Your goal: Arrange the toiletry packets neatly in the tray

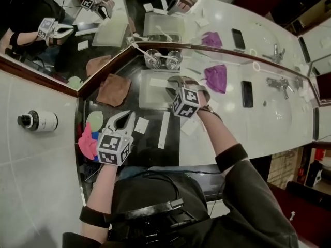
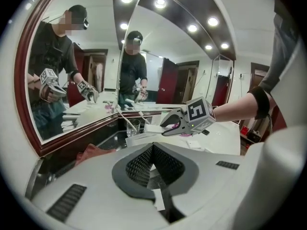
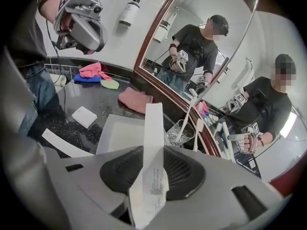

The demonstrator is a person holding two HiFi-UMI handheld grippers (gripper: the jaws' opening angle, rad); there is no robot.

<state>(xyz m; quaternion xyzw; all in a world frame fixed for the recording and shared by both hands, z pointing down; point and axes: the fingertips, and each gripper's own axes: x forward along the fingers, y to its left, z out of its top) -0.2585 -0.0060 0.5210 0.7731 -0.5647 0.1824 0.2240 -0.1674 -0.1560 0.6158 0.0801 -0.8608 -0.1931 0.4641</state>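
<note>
packet: white
tray: pale grey
counter: black, speckled
towel: brown
rag: purple
bottle: white, black cap

Bright ceiling spotlights overhead; glare on pale counter; fisheye bending, dark vignette at gripper-view edges.

The dark stone counter carries a frosted white tray, a folded brown cloth, two clear glasses (by the mirror), a small square white packet and a long white packet.
</note>
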